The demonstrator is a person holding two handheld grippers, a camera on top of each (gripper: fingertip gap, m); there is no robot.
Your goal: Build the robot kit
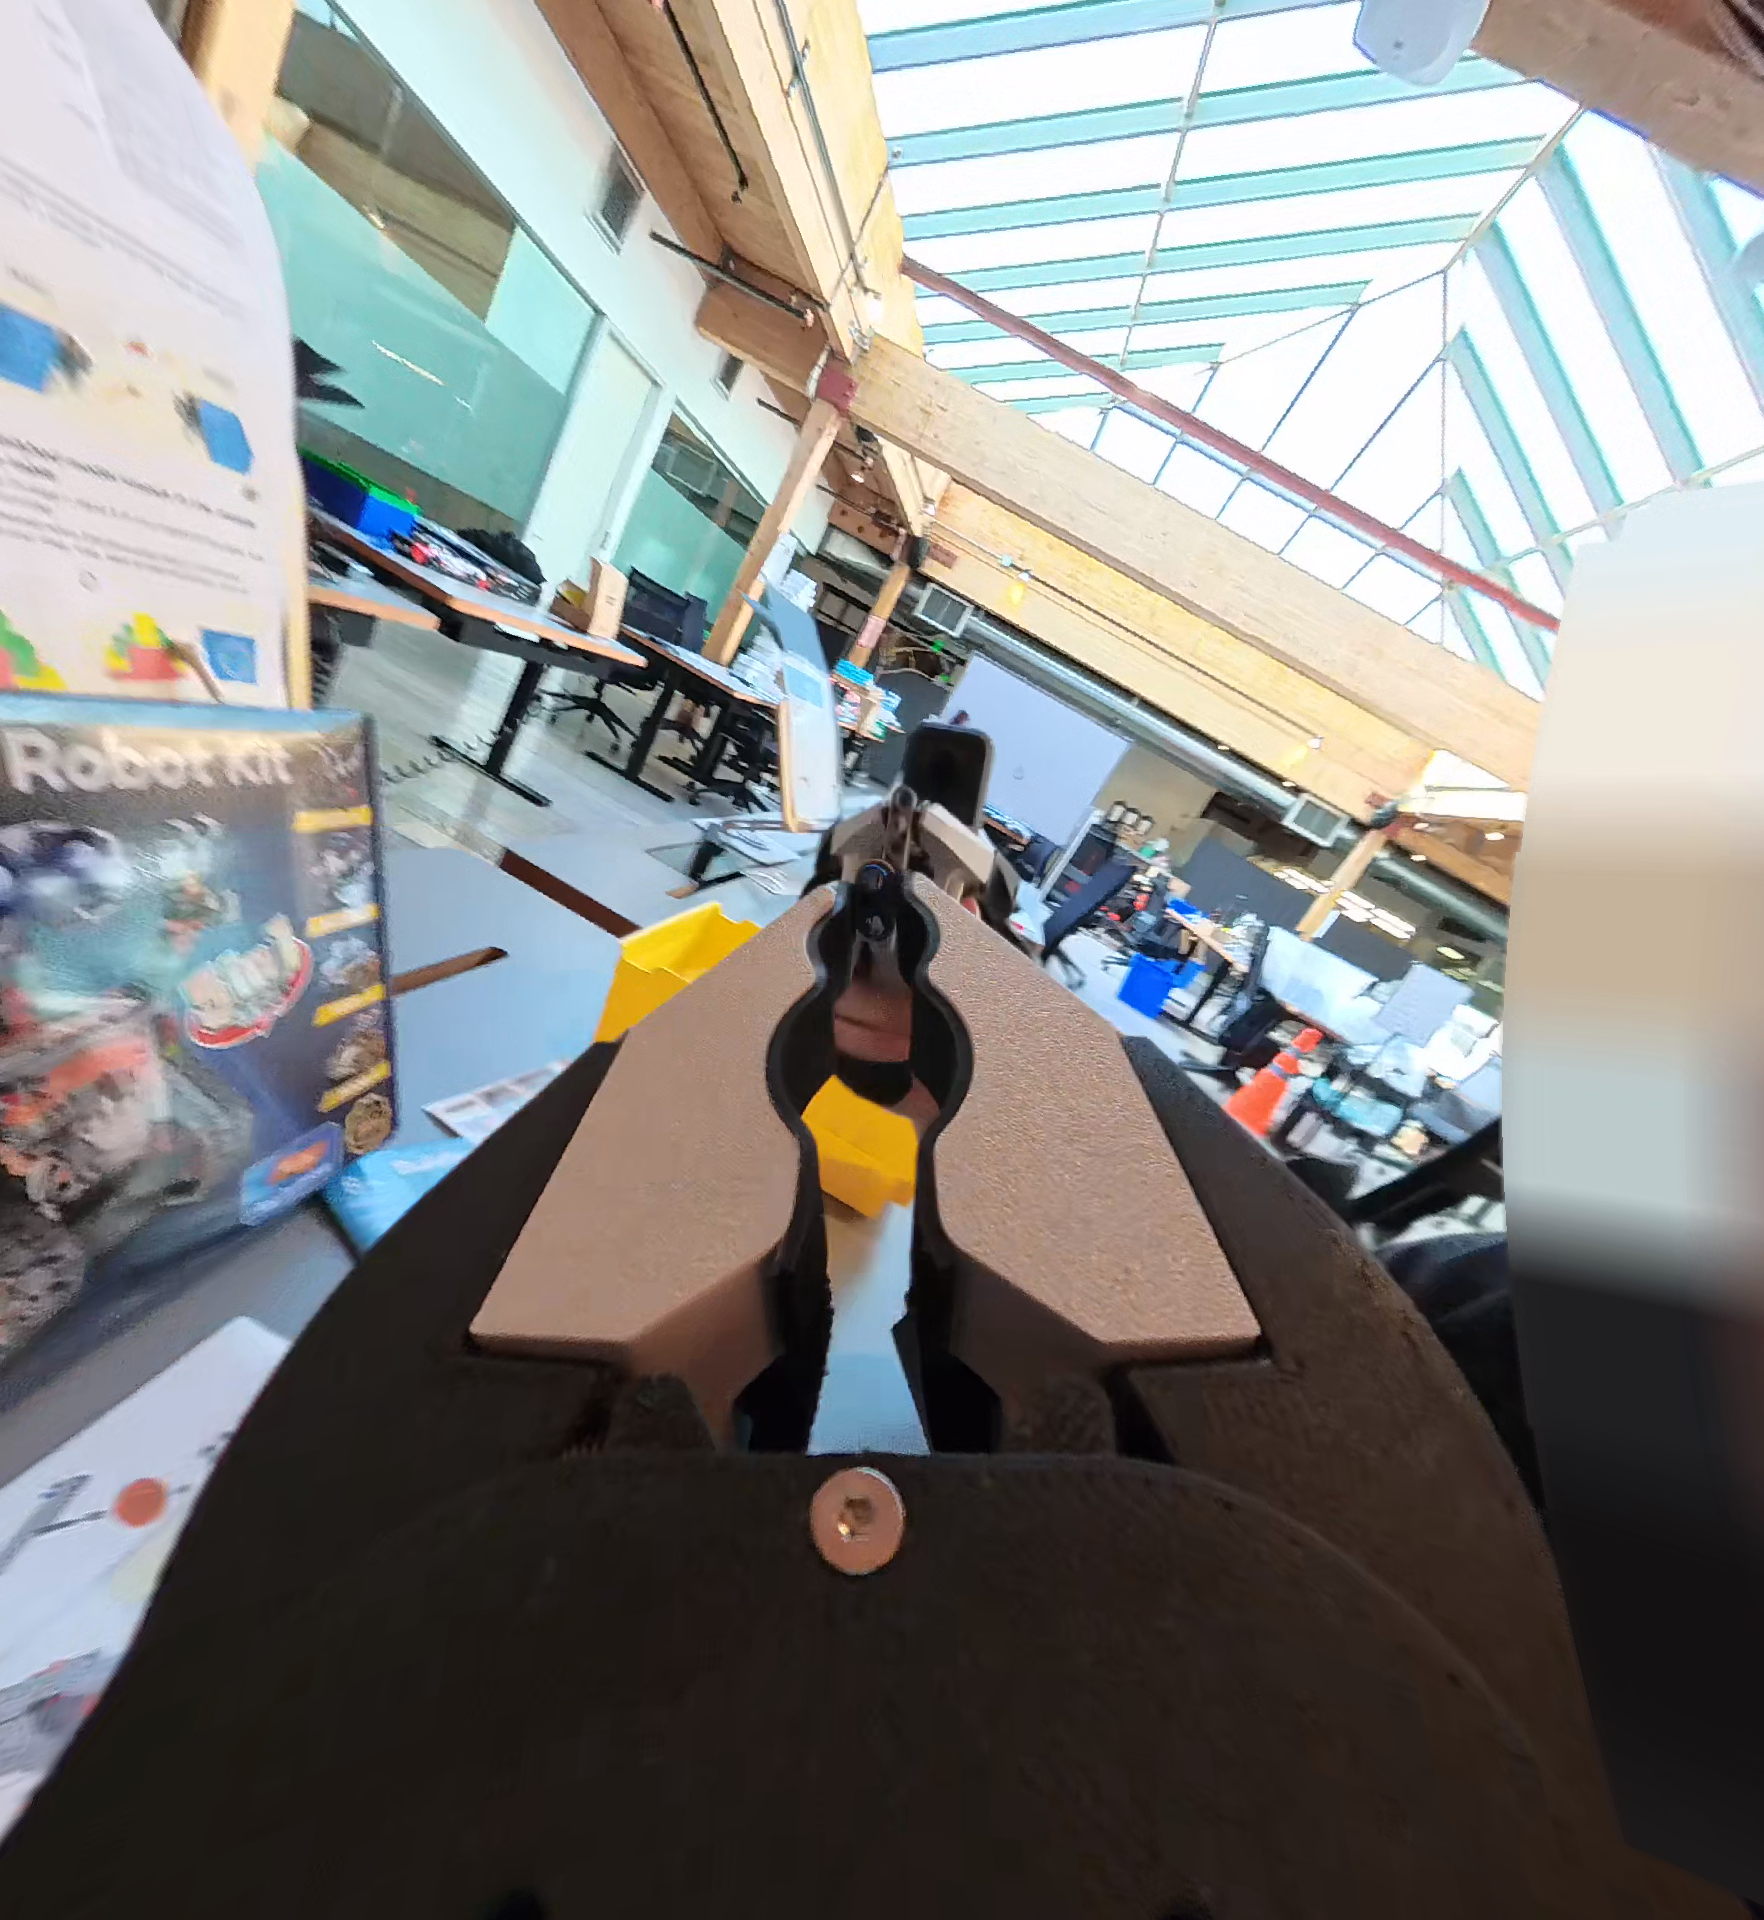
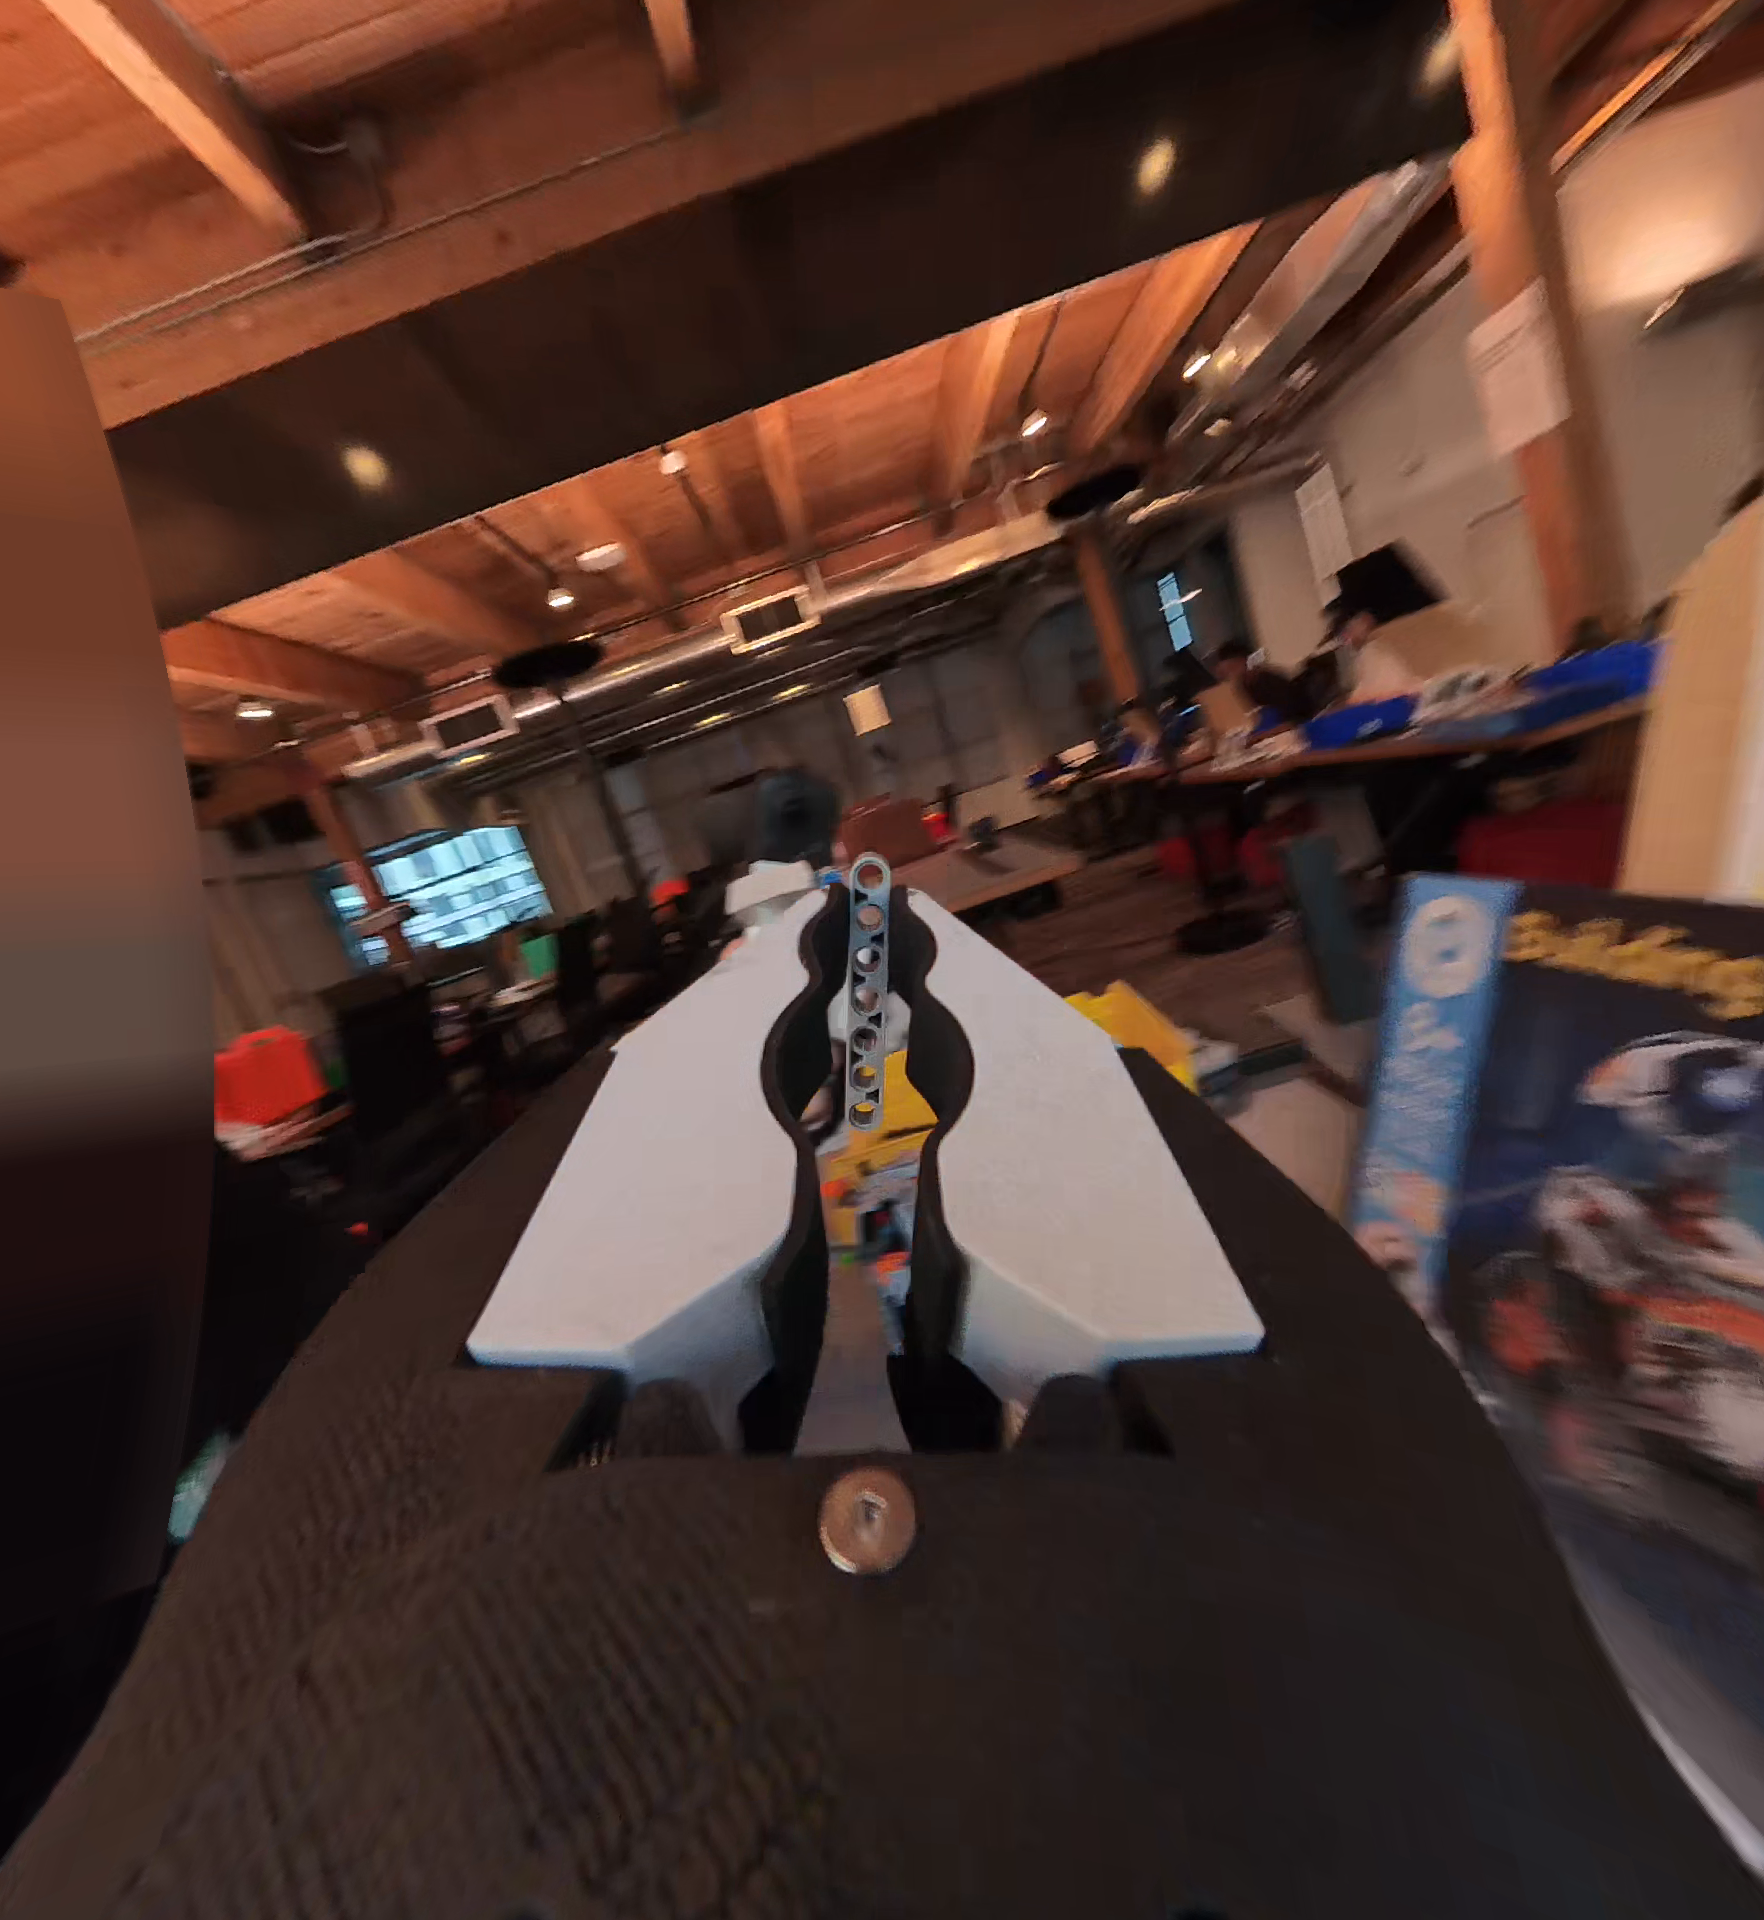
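Note:
My left gripper (image 1: 873,902) has tan fingers and is shut on a small black pin with a blue end (image 1: 873,881), pinched at the fingertips. Straight ahead and close, my right gripper (image 1: 909,831) faces it tip to tip. In the right wrist view, my right gripper (image 2: 867,902) has white fingers and is shut on a grey beam with a row of holes (image 2: 865,997). The beam stands upright between the fingers and pokes just past the tips. The left gripper (image 2: 769,883) shows blurred just beyond it. Both are held up above the table.
A dark robot-kit box (image 1: 130,1018) stands on the table to the left and also shows in the right wrist view (image 2: 1636,1195). Yellow bins (image 1: 680,956) sit beneath the grippers. A printed instruction sheet (image 1: 78,312) hangs behind, and a booklet (image 1: 47,1538) lies on the table.

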